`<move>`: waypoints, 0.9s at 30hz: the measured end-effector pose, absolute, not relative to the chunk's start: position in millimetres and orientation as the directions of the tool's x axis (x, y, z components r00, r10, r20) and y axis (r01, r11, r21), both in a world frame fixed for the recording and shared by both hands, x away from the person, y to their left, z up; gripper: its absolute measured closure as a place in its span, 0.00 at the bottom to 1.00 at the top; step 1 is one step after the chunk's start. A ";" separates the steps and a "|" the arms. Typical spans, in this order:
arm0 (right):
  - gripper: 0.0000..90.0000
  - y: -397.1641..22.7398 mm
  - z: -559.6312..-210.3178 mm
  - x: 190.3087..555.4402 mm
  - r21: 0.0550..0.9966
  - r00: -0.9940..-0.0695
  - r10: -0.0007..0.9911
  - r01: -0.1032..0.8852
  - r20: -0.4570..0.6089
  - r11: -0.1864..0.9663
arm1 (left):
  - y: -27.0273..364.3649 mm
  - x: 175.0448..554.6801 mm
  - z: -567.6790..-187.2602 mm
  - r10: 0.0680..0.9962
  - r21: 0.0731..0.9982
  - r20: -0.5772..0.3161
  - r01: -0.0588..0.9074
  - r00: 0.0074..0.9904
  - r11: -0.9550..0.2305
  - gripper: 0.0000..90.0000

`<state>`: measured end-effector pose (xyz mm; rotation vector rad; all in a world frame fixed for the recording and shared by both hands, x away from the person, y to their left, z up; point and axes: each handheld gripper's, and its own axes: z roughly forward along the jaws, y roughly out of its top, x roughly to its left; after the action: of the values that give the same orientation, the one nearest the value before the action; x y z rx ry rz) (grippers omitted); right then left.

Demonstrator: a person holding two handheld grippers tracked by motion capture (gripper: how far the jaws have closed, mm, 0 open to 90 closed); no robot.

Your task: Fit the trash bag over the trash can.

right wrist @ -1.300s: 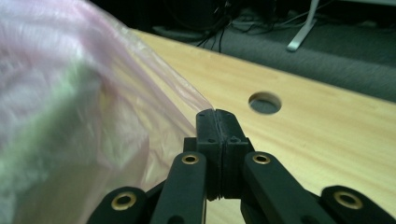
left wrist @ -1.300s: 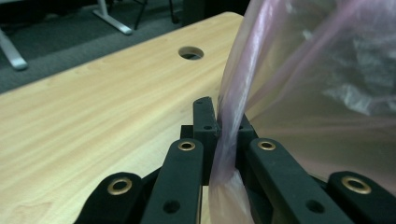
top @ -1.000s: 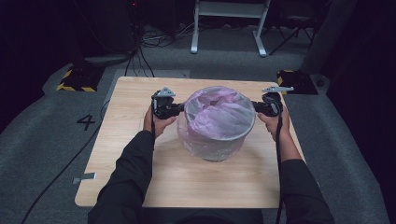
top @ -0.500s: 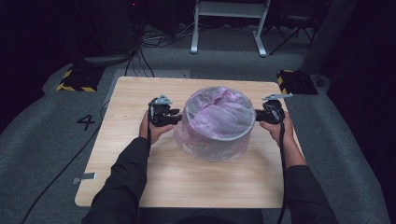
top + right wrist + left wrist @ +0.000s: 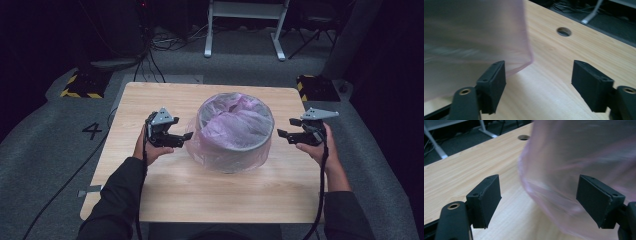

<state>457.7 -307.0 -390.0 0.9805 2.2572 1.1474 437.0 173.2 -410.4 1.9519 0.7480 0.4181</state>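
Drawn back from the bin's rim since a second ago, both grippers, jaws just opening. Now spread wide and holding nothing: left gripper (image 5: 186, 136) just beside the pink liner bag (image 5: 235, 125), right gripper (image 5: 283, 134) slightly clear of it. Bag draped over the round bin (image 5: 232, 159), mid-table (image 5: 150, 200), between the jaws of both.
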 end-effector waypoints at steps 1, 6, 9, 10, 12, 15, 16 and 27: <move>0.30 -306.7 -389.4 451.8 0.823 -0.680 0.731 0.381 -0.059 0.421 | 172.1 431.2 -409.9 0.647 0.878 -0.011 0.316 0.762 -0.358 0.21; 0.20 -295.4 -393.8 420.9 0.827 -0.749 0.656 0.306 -0.096 0.471 | 163.1 401.7 -412.3 0.614 0.866 0.049 0.272 0.788 -0.419 0.18; 0.19 -287.7 -398.8 408.1 0.824 -0.772 0.624 0.273 -0.120 0.497 | 161.0 388.6 -416.5 0.583 0.873 0.044 0.252 0.811 -0.417 0.18; 0.18 -284.8 -400.7 404.0 0.823 -0.781 0.611 0.260 -0.129 0.505 | 159.3 385.3 -419.1 0.577 0.871 0.050 0.247 0.815 -0.425 0.18; 0.18 -277.0 -404.6 395.0 0.816 -0.793 0.588 0.228 -0.161 0.530 | 154.8 380.9 -424.8 0.568 0.864 0.041 0.257 0.822 -0.434 0.17; 0.18 -266.4 -410.4 386.0 0.799 -0.793 0.570 0.195 -0.213 0.570 | 146.1 375.7 -434.8 0.554 0.847 0.052 0.257 0.831 -0.466 0.18; 0.19 -262.4 -413.7 383.9 0.798 -0.794 0.567 0.189 -0.220 0.573 | 143.8 375.2 -437.2 0.550 0.840 0.053 0.260 0.833 -0.475 0.18; 0.64 -255.5 -428.7 388.6 0.823 -0.718 0.623 0.126 -0.309 0.554 | 133.6 389.8 -451.7 0.565 0.835 0.047 0.278 0.824 -0.475 0.43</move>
<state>388.6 -255.5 -428.7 0.6000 2.2010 1.1012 389.8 133.6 -451.7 2.0881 0.6190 0.3967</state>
